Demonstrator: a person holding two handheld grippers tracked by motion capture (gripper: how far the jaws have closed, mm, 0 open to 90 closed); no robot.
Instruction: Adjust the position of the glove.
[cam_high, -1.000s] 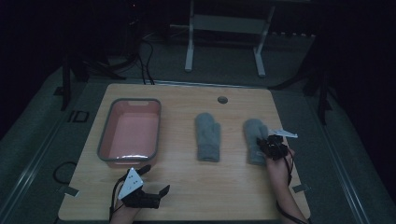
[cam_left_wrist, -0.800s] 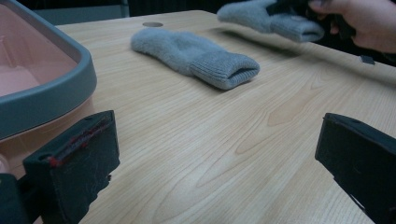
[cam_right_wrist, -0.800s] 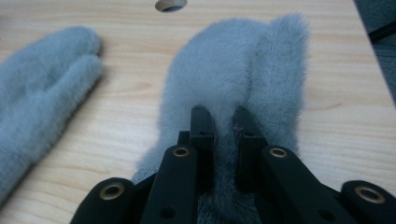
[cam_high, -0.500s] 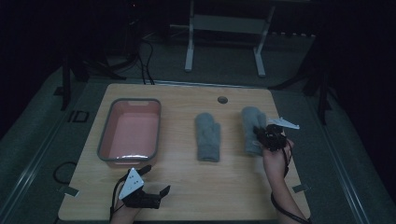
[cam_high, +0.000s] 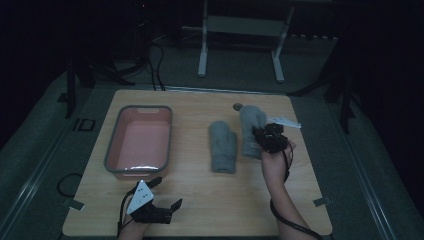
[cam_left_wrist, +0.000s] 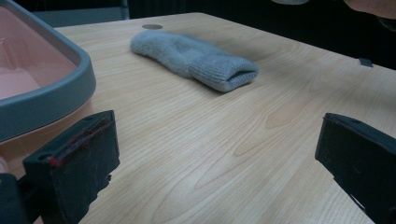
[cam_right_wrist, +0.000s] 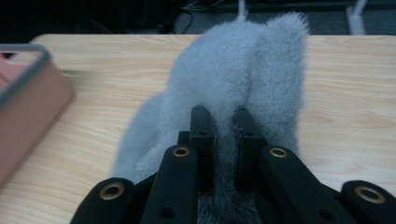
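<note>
At the worktop's (cam_high: 210, 210) near edge the left gripper (cam_high: 159, 199) rests with jaws wide apart. Farther in, the right gripper (cam_high: 260, 137) is clamped on one grey mitten (cam_high: 250, 125), beside the other mitten (cam_high: 222, 147); the pink tub (cam_high: 112, 150) sits left.

Dim rm; grey floor (cam_high: 45, 150), metal stand (cam_high: 240, 35) behind wood table (cam_high: 300, 165).

Count of things on the table

Two grey knitted wool mittens (cam_high: 223, 146) (cam_high: 251, 125), one pink rectangular plastic tub with a grey rim (cam_high: 110, 150), and two black two-jaw grippers (cam_high: 162, 202) (cam_high: 261, 137).
</note>
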